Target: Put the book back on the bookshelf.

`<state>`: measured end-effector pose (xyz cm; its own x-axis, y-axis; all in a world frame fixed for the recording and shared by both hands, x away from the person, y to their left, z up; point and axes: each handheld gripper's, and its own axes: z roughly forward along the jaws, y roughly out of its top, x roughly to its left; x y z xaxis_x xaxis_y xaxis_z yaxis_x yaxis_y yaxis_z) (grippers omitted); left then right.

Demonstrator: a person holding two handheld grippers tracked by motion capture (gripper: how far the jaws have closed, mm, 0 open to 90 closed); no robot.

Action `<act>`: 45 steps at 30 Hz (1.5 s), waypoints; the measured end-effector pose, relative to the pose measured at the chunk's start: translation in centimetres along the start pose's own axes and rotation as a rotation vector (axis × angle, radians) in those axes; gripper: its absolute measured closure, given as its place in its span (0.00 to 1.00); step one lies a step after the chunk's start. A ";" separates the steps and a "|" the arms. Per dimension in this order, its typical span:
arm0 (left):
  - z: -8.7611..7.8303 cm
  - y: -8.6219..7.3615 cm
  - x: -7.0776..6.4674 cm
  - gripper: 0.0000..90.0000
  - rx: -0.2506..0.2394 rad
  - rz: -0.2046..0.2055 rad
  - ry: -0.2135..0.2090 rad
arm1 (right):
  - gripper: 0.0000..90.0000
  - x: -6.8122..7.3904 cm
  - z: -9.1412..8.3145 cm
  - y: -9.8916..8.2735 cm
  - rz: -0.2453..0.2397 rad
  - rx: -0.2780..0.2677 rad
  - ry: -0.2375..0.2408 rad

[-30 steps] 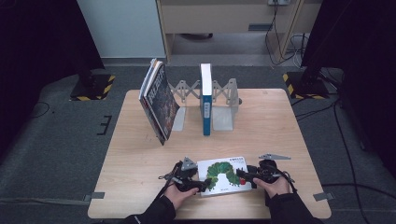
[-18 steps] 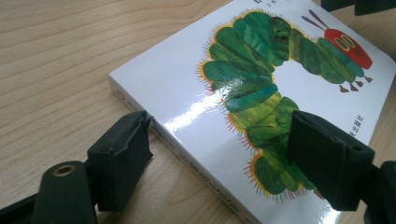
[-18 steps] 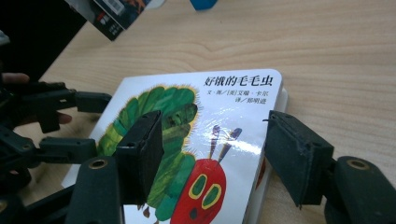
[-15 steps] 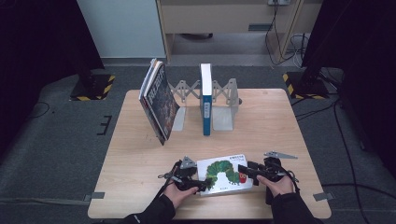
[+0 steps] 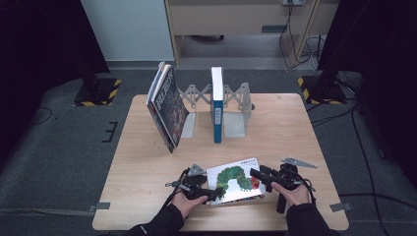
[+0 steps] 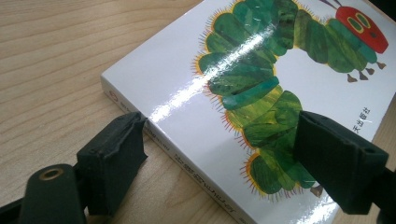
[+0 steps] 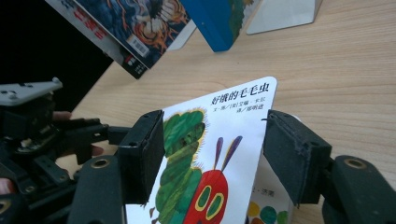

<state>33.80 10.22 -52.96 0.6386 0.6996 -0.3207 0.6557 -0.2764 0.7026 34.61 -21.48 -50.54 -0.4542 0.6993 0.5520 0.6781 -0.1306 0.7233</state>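
Observation:
A white picture book with a green caterpillar (image 5: 236, 179) lies flat near the table's front edge. My left gripper (image 5: 212, 193) sits at its near-left corner. Its jaws have just been opening and stand wide in the left gripper view (image 6: 219, 135), one pad beside the spine, the other above the cover (image 6: 187, 93), neither pressing. My right gripper (image 5: 255, 174) reaches in at the book's right edge. Its jaws have been closing, and the cover's corner (image 7: 233, 107) stands between them (image 7: 214, 135), lifted off a page with coloured dots (image 7: 268, 212). One pad touches its edge, with a wide gap left.
At the back of the wooden table (image 5: 295, 123) a blue book (image 5: 216, 105) stands upright between grey metal bookends (image 5: 236, 113). Two or three dark books (image 5: 167, 105) lean to its left. The caterpillar book lies close to the front edge.
The right gripper has edged left onto the book's right edge. The left gripper has stayed at its corner, and the book has barely shifted.

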 end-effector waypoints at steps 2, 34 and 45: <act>0.0 0.0 0.0 0.17 -0.001 -0.002 -0.002 | 0.43 0.0 -0.1 0.0 0.008 -0.017 0.009; -0.3 0.6 0.7 0.20 -0.017 -0.027 -0.012 | 0.76 0.1 1.9 0.1 -0.013 0.182 0.087; -0.9 0.9 0.9 0.21 -0.038 -0.044 -0.023 | 0.89 0.6 1.2 0.8 0.019 0.127 0.161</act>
<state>34.62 11.18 -52.06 0.6192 0.6948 -0.3658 0.6674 -0.2202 0.7114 35.57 -20.37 -50.14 -0.5203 0.5750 0.6315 0.7502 -0.0457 0.6596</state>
